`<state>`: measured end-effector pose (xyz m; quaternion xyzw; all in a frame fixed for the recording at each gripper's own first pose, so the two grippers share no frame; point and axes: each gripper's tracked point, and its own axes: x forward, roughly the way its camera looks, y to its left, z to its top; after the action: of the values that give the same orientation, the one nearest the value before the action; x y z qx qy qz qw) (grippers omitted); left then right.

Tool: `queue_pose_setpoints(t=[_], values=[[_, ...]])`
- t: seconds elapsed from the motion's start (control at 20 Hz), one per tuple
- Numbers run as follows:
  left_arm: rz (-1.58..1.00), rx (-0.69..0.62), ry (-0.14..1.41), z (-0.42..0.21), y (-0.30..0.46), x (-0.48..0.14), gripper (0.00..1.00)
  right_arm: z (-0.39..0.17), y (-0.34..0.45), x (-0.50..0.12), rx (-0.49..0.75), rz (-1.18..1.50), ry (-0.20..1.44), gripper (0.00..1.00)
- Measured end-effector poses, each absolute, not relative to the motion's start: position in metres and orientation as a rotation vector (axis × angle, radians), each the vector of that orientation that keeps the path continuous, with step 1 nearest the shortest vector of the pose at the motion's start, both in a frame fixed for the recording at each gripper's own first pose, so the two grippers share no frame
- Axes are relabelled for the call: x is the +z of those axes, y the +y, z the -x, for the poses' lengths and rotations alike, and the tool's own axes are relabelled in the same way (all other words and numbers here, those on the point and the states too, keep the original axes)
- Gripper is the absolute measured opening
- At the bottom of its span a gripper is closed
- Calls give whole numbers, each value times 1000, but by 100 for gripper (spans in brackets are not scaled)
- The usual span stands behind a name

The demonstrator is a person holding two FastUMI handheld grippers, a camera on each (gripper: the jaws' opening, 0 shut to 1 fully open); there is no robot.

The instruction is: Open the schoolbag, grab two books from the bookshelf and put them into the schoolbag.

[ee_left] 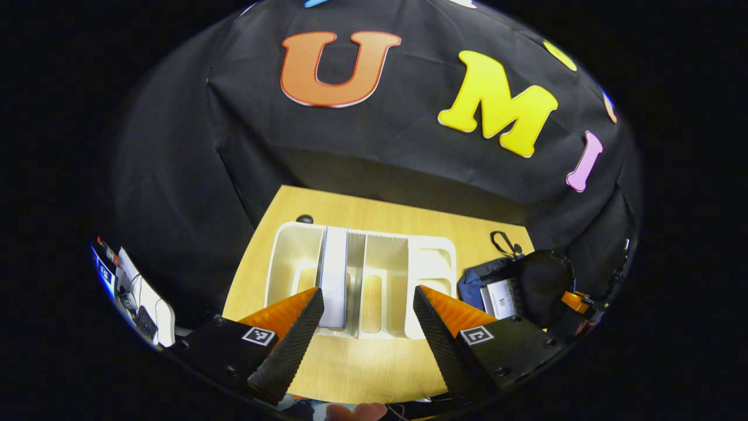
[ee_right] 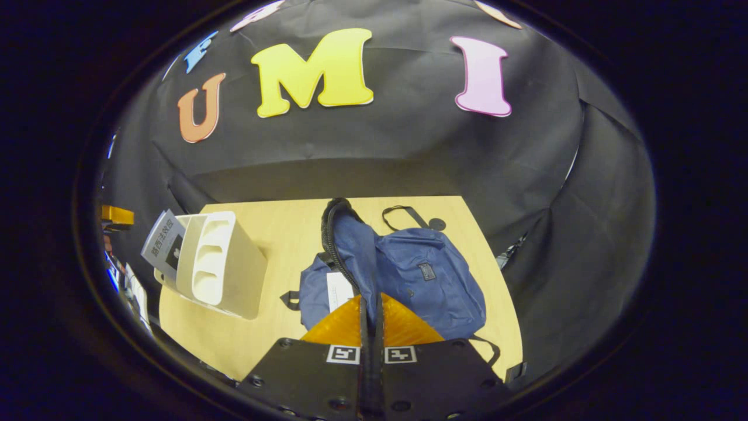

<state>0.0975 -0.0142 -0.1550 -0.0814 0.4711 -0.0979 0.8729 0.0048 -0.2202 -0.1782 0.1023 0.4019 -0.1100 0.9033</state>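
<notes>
In the left gripper view, a white bookshelf (ee_left: 429, 263) stands on the wooden table, and one pale book (ee_left: 334, 272) is upright in a left slot. My left gripper (ee_left: 367, 292) is open just in front of the shelf with nothing between its fingers. The blue schoolbag (ee_right: 426, 272) lies open on the table, and a white book (ee_right: 339, 289) shows inside it. My right gripper (ee_right: 369, 313) is shut on the bag's raised opening edge and holds the flap up. The bag (ee_left: 526, 280) also sits right of the shelf. The bookshelf (ee_right: 219, 263) and its book (ee_right: 163, 242) are off to the left.
The wooden table (ee_left: 350, 362) has bare room in front of the shelf and between the shelf and the bag. Black cloth walls close in behind and at both sides. Cables and small devices (ee_left: 137, 295) lie beyond the table's left edge.
</notes>
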Motion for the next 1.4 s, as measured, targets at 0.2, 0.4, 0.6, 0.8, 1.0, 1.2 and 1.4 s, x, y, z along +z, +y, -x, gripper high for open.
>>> queue_pose_setpoints(t=[0.2, 0.4, 0.6, 0.8, 1.0, 1.2, 1.4], values=[[136, -234, 1148, -105, 1, -190, 98, 1, -227, -178, -247, -224, 831, 1], [171, -220, 1359, -101, 0, -231, 99, 4, -233, -178, -260, -217, 830, 1], [144, -197, 1458, -104, 6, -254, 99, 6, -232, -181, -258, -228, 836, 1], [95, -185, 1490, -108, 6, -261, 99, 6, -234, -182, -262, -244, 838, 1], [57, -174, 1525, -112, 6, -266, 95, 5, -236, -184, -264, -251, 840, 4], [-1, -139, 1578, -108, 6, -271, 80, 3, -233, -187, -252, -252, 848, 1], [-83, -129, 1582, -114, 11, -268, 64, 0, -232, -188, -240, -250, 849, 1]])
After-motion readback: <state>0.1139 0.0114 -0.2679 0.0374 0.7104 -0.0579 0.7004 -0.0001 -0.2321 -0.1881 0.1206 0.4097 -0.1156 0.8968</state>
